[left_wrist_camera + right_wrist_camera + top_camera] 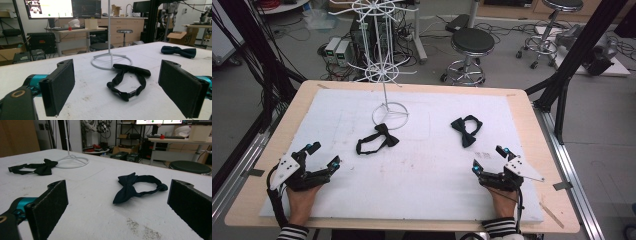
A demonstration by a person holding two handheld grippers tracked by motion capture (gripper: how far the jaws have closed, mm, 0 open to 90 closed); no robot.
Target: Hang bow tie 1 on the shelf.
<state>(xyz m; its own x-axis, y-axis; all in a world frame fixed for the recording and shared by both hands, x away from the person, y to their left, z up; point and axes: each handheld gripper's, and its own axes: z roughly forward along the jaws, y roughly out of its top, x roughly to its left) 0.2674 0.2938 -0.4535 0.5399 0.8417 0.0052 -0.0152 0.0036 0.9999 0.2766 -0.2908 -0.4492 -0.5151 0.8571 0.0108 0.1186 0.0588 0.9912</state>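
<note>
I take the wire stand (pixel 384 65) as my landmark; its ring base sits on the foam sheet (pixel 422 195) covering the table (pixel 247 200), toward the far edge. One bow tie (pixel 377 139) lies just in front of the stand's base, slightly left. The other bow tie (pixel 466 129) lies well to the stand's right, about as near me. My left gripper (pixel 323 156) rests near-left of the stand, my right gripper (pixel 488 158) near-right, both on the sheet.
</note>
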